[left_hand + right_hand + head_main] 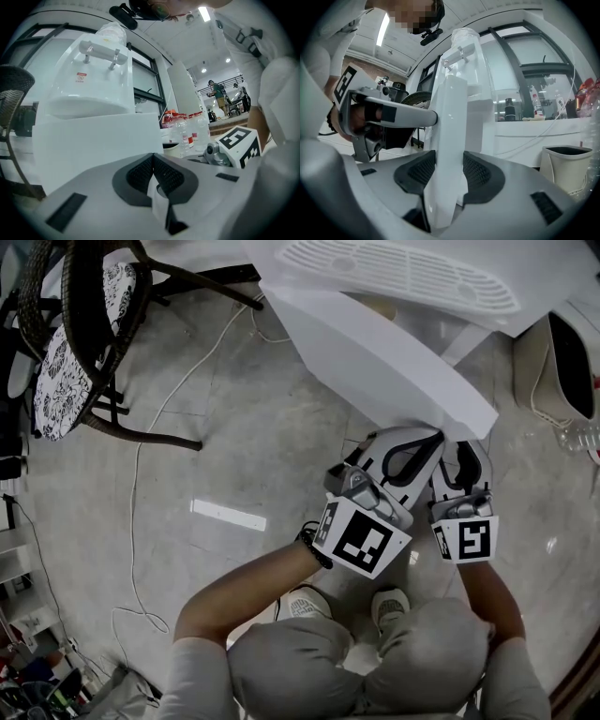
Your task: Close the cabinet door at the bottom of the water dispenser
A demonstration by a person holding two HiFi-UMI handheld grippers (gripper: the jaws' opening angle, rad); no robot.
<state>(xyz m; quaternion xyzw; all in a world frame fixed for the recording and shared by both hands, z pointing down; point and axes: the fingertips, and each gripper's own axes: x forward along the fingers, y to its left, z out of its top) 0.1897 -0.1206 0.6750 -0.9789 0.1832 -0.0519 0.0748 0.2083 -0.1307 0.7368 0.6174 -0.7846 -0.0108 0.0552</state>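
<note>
Both forearms reach forward, with the two grippers level and side by side. The left gripper (152, 158) has its jaws pressed together with nothing between them. Just to its right, the right gripper (446, 159) clamps the edge of the cabinet door (452, 112).

no readable text in view

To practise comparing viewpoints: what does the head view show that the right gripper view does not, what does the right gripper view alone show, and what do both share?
Head view only: the chair, the trailing cable and the person's shoes.
Right gripper view only: the dispenser's taps, and how the right gripper has its jaws clamped on the edge of the cabinet door.
Both: the white cabinet door and the left gripper, whose tip is against the door.
</note>
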